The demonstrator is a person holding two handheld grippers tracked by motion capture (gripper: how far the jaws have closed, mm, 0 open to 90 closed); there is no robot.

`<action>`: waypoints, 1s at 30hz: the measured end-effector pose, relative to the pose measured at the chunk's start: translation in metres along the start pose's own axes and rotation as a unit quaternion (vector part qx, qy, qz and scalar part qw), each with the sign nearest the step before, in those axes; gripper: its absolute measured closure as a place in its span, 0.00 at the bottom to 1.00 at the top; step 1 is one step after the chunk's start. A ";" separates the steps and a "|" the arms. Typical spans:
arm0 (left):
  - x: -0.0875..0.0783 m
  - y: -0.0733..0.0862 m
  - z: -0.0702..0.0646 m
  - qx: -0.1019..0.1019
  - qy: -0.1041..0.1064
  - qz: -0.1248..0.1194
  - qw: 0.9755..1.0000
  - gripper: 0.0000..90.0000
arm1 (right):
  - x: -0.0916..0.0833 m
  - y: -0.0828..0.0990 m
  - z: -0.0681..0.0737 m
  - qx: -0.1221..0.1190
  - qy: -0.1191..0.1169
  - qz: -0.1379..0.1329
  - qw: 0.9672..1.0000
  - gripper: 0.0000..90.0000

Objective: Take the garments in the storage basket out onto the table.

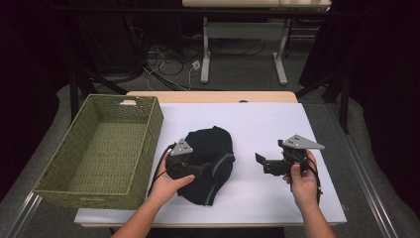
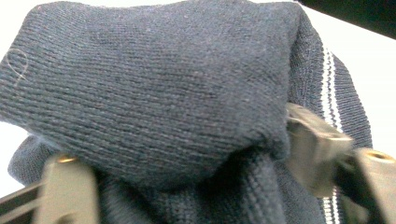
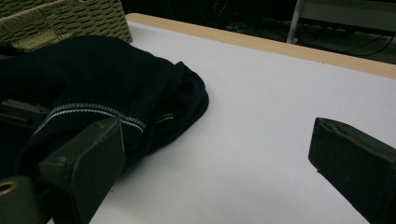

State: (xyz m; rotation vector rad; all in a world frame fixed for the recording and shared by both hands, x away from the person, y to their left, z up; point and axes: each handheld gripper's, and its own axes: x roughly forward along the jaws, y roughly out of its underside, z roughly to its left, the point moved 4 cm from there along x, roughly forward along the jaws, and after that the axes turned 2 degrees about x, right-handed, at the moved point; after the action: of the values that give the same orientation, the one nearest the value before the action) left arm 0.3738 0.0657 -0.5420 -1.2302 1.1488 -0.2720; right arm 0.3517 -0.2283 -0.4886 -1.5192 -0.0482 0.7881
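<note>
A dark navy knit garment (image 1: 214, 144) with a thin white stripe lies bunched on the white table top (image 1: 267, 121), left of centre. My left gripper (image 1: 200, 168) rests on the garment's near left side. In the left gripper view its jaws stand wide apart, and the knit (image 2: 163, 93) bulges between them and over the left gripper (image 2: 191, 172) without being pinched. My right gripper (image 1: 260, 162) hovers to the right of the garment and points left toward it. It is open, and the right gripper (image 3: 219, 154) has only bare table between its fingers. The garment (image 3: 93, 74) lies just beyond its left jaw.
A green woven basket (image 1: 148, 144) stands at the table's left edge, close to the garment, and its wall (image 3: 60, 18) appears behind the garment in the right gripper view. Beyond the table's far wooden edge (image 1: 213, 95) are another table's legs and cables on the floor.
</note>
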 end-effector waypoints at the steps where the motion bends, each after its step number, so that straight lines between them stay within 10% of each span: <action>1: 0.000 0.000 0.000 0.002 -0.001 -0.001 1.000 0.22 | 0.000 0.000 0.000 0.001 -0.001 0.002 1.000 0.04; 10: -0.001 -0.001 -0.003 -0.011 0.007 -0.005 1.000 0.00 | 0.001 -0.001 0.001 -0.005 -0.002 -0.004 1.000 0.04; 30: -0.044 -0.020 0.001 -0.040 0.020 -0.037 0.998 0.01 | -0.002 -0.003 0.004 -0.003 -0.005 -0.006 1.000 0.04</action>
State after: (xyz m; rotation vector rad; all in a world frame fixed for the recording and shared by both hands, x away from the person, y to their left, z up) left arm 0.3624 0.0895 -0.5016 -1.3437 1.1594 -0.3102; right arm 0.3496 -0.2252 -0.4848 -1.5197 -0.0664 0.7871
